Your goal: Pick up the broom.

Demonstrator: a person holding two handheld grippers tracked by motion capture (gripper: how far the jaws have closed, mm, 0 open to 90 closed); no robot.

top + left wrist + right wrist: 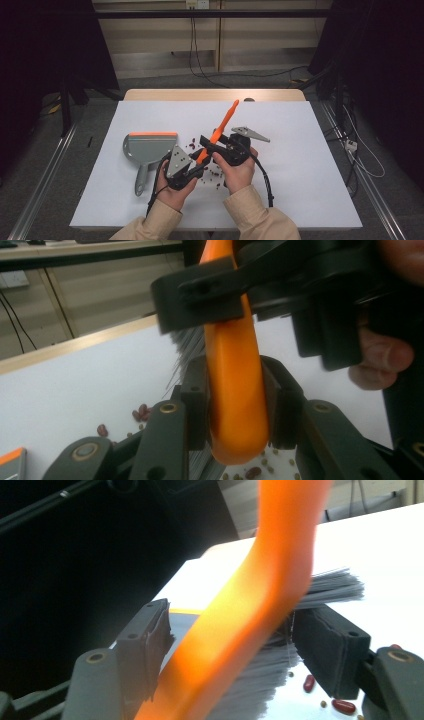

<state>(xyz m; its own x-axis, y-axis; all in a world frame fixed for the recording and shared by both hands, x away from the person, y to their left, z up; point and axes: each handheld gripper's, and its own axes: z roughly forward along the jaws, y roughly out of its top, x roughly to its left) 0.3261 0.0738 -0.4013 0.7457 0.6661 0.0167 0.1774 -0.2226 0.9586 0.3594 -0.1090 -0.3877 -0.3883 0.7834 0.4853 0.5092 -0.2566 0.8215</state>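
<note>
The left gripper (pixel 235 405) has its black jaws pinched on the lower, rounded part of the orange plastic brush with grey bristles (pixel 235 390), the pads pressing both flanks of the orange body so the brush stands between them; the right gripper (pixel 240 655) has its jaws spread to either side of the same orange body, a clear gap showing at the left pad while the right pad sits against the grey bristles (pixel 327 587), so it brackets the brush without clamping it; in the left gripper view one of its black jaws crosses in front of the handle, higher up than the left grip.

In the high view the brush (pixel 222 127) is held off the bench between the two hands, its orange handle slanting up and away from the person, the left gripper (pixel 196 165) below it and the right gripper (pixel 212 145) just beside.

By my reading the brush is lifted and is being passed or re-gripped between the hands; the sweeping itself looks largely undone: small dark red beans (pixel 212 174) lie scattered on the white bench (pixel 310 165) near the hands, and the grey plastic dustpan with an orange lip (pixel 147 150) lies flat to the left, apart from them, with no beans visible in it.
</note>
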